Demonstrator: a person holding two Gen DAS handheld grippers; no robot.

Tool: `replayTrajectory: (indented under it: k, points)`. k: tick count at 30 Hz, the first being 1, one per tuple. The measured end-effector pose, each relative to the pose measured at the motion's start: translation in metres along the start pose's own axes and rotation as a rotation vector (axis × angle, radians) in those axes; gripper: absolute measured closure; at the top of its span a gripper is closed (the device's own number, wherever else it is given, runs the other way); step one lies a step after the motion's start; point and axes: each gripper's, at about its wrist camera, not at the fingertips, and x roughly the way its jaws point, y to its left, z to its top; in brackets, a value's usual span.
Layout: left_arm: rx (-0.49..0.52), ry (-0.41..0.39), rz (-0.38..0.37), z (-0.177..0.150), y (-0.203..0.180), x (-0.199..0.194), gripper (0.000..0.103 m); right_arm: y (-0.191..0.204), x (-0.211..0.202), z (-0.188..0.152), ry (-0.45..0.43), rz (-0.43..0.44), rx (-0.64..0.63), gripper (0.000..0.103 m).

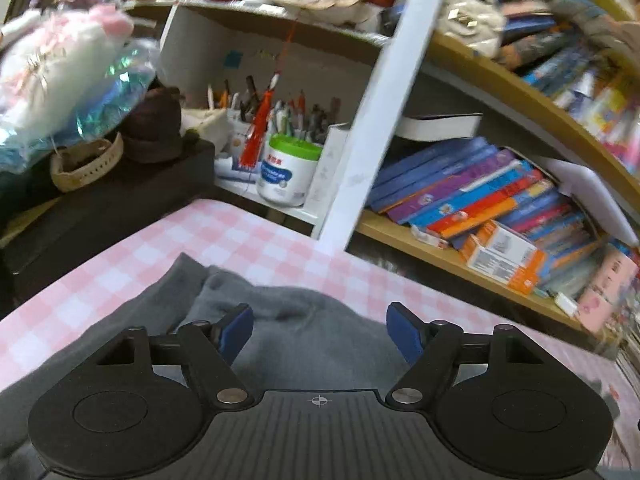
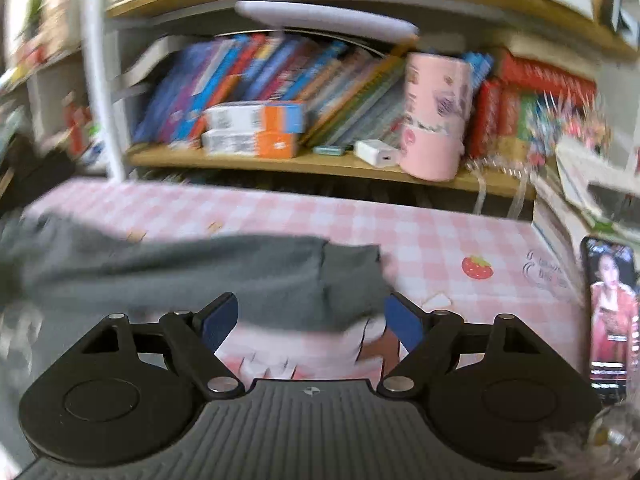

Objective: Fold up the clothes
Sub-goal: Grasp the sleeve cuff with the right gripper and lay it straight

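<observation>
The left gripper (image 1: pixel 320 330) has its blue fingers (image 1: pixel 236 330) spread apart above a grey garment (image 1: pixel 304 320), clamped on nothing. The right gripper (image 2: pixel 312 320) likewise has its fingers (image 2: pixel 404 324) wide and empty, the garment's blurred edge (image 2: pixel 224 272) just beyond them. The garment lies crumpled on the pink checked surface (image 2: pixel 420 232), and behind it stand shelves of books (image 1: pixel 472 196).

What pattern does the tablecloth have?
Pink and white checks on the tablecloth, clearest in the right wrist view.
</observation>
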Motion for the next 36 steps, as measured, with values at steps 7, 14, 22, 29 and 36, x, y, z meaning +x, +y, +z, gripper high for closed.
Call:
replayTrajectory:
  k: [7, 14, 22, 29, 36]
  points:
    - [-0.140, -0.004, 0.037, 0.003, 0.025, 0.032, 0.032, -0.023, 0.076, 0.031, 0.050, -0.112, 0.074, 0.026]
    - [-0.078, -0.004, -0.008, 0.001, 0.037, 0.031, 0.057, -0.019, 0.130, 0.039, 0.153, -0.087, -0.026, 0.026]
    - [-0.084, 0.051, -0.003, -0.003, 0.043, 0.041, 0.057, -0.019, 0.135, 0.035, 0.170, -0.017, 0.004, 0.058]
    - [-0.147, 0.009, -0.027, -0.003, 0.052, 0.036, 0.054, -0.003, 0.080, 0.048, -0.123, -0.073, -0.096, 0.079]
    - [-0.139, 0.031, -0.094, -0.004, 0.049, 0.040, 0.047, -0.015, 0.124, 0.051, 0.001, -0.233, -0.096, 0.059]
